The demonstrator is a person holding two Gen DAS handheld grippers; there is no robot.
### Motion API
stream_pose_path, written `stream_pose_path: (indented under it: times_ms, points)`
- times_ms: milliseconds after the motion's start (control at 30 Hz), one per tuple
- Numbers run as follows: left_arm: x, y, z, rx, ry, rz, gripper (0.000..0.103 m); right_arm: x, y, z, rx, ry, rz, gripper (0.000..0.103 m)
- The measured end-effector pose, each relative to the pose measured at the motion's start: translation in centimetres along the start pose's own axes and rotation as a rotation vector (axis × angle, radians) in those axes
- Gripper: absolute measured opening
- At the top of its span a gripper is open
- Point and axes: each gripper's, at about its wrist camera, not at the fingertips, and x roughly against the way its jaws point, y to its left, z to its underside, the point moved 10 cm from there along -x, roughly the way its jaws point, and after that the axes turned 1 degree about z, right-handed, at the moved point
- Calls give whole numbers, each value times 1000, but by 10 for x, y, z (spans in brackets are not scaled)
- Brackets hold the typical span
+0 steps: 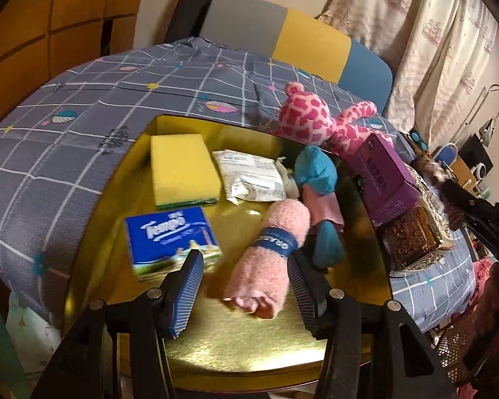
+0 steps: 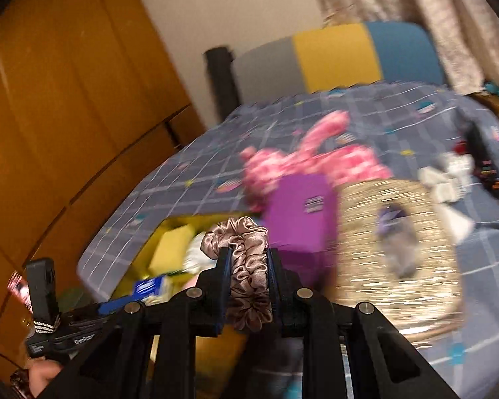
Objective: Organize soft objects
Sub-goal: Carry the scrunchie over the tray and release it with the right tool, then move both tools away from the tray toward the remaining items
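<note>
Satin scrunchie (image 2: 246, 259), beige-pink, sitting pinched between the pads of the right gripper (image 2: 248, 267); jaws clamped narrow on it, loops bulging out above and below the fingers. Right view is smearing with blur, so fine detail beyond the scrunchie is unreliable.

Gold box (image 1: 249, 342) lying open on the checked bedspread (image 1: 66, 126), showing ahead and below the scrunchie in the right view. Inside it, by the left view: yellow sponge (image 1: 183, 169), white packet (image 1: 249, 179), blue tissue pack (image 1: 173, 242), rolled pink towel (image 1: 269, 249) with a blue band, and a blue-and-pink plush (image 1: 316, 179).

Left gripper (image 1: 246, 286) hovering over the box's near part, jaws standing partly apart on either side of the towel's near end; pads not pressing on it as far as can be told, so holding nothing.

Pink spotted plush (image 1: 316, 116) resting outside, at the box's far rim. Purple carton (image 1: 386, 179) and an ornate gold case (image 1: 419, 239) sitting beside the box on the right; whether they belong to the sort is unclear.

Judgement: well along. Five soft items boxed; scrunchie looks headed there next; the pink spotted plush is left.
</note>
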Motion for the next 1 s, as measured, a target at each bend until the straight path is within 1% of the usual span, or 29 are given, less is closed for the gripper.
stream_pose_path:
  times_ms: [200,300,467,533,600,633,700,767,867,1000]
  points:
    - [11,19,1,35,-21,-26,53,-57,59,14,81,97,-70,21]
    - [17,28,2,53,-31,-28,53,-81,79,20,107,137,-93,22]
    - [22,38,4,82,-41,-25,53,-114,102,29,163,209,-112,22]
    - [23,39,4,91,-45,-21,53,-126,109,32,180,227,-113,25]
    - [22,40,3,95,-45,-19,53,-138,112,35,191,246,-109,26]
    - [23,39,4,95,-46,-19,53,-145,113,37,197,258,-101,34]
    - [23,37,5,92,-44,-14,53,-154,111,41,200,273,-76,45]
    - [23,35,5,87,-43,-11,53,-159,105,44,184,289,-64,46]
    - [23,33,7,84,-44,-6,53,-150,97,42,135,277,-73,46]
    - [21,31,8,90,-41,0,53,-125,89,29,100,221,-81,48]
